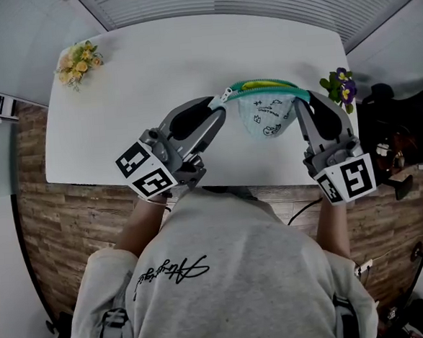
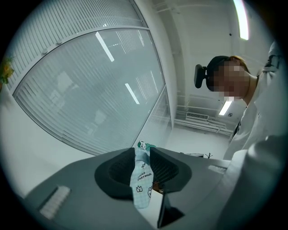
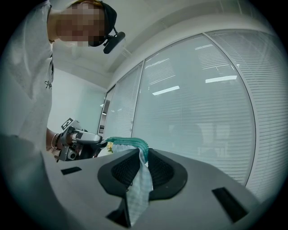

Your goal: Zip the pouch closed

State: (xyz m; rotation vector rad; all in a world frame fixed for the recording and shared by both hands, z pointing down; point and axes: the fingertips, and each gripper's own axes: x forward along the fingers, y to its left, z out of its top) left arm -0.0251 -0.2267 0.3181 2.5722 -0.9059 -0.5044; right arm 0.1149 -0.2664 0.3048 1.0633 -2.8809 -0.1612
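While you've got the pouch (image 1: 267, 114) strung up between both tools, it hangs over the white table (image 1: 120, 99) at about 1 o'clock from your chest, with its teal zipper (image 1: 267, 85) arching along the top. The pale blue fabric is covered in little doodles and a couple of lines of tiny lettering. Even in the left gripper view, where a crown doodle shows up clearly on the pouch (image 2: 140, 182), I can't read the words.

Your left gripper (image 1: 220, 108) is clamped on the pouch's 9 o'clock end, right by the pale zipper pull (image 1: 226, 95). Its own camera shows the left gripper (image 2: 143, 155) pinching a fold of the cloth. Your right gripper (image 1: 298, 102) has the 3 o'clock end. In its own view the right gripper (image 3: 143, 155) is closed on the fabric just under the zipper (image 3: 128, 142), and the left gripper (image 3: 74, 143) shows off at 9 o'clock.

Only the head view shows whatever else is lying around:
- yellow flowers (image 1: 78, 62) at the table's 10 o'clock corner
- purple flowers (image 1: 343, 87) just at 3 o'clock of the pouch
- cursive script (image 1: 172, 271) on the back of your sweatshirt, not legible to me

Both gripper views add the blinds behind glass (image 3: 202, 112), plus the camera on your head (image 2: 199, 76).
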